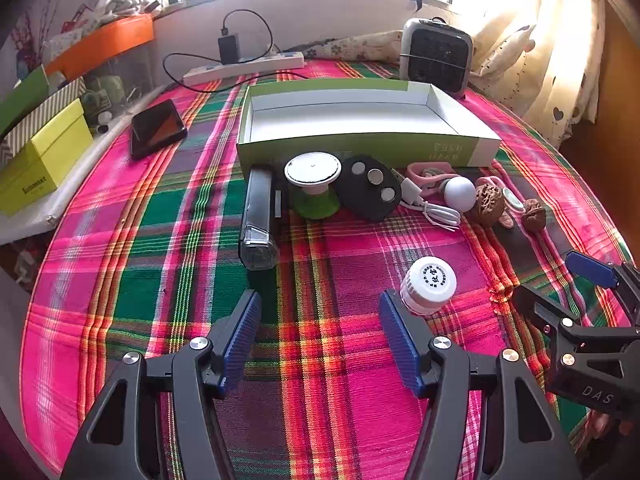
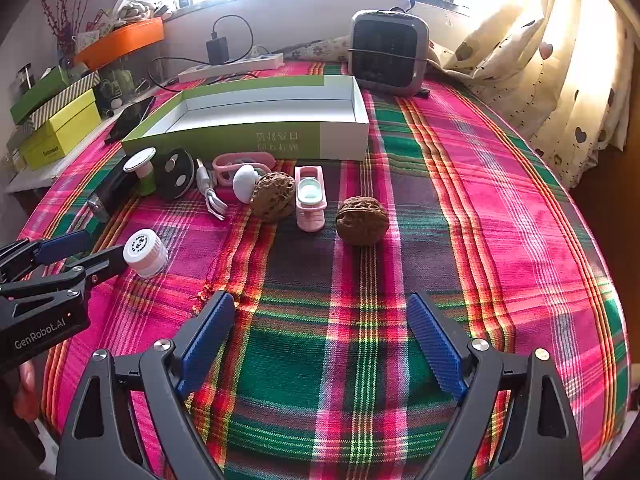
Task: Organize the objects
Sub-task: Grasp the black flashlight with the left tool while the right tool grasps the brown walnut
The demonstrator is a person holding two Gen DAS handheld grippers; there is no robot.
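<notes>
My left gripper [image 1: 320, 316] hangs spread and empty over the plaid cloth, the small white round-capped bottle [image 1: 428, 286] just beside its right fingertip. My right gripper [image 2: 322, 322] is equally wide, holding nothing; ahead of it lies a brown wrinkled walnut [image 2: 362, 221], with the shallow green-and-white cardboard box [image 2: 280, 142] further beyond.

"GenRobot.AI" is showing on the left tool [image 2: 86, 254] at the frame's left edge; "DAS" is showing on the right tool [image 1: 560, 284] at lower right.

Plaid cloth [image 2: 460, 184], open box [image 2: 344, 142], walnuts [image 2: 362, 221], white bottle [image 1: 428, 285], phone [image 1: 157, 128], heater [image 2: 388, 54]
</notes>
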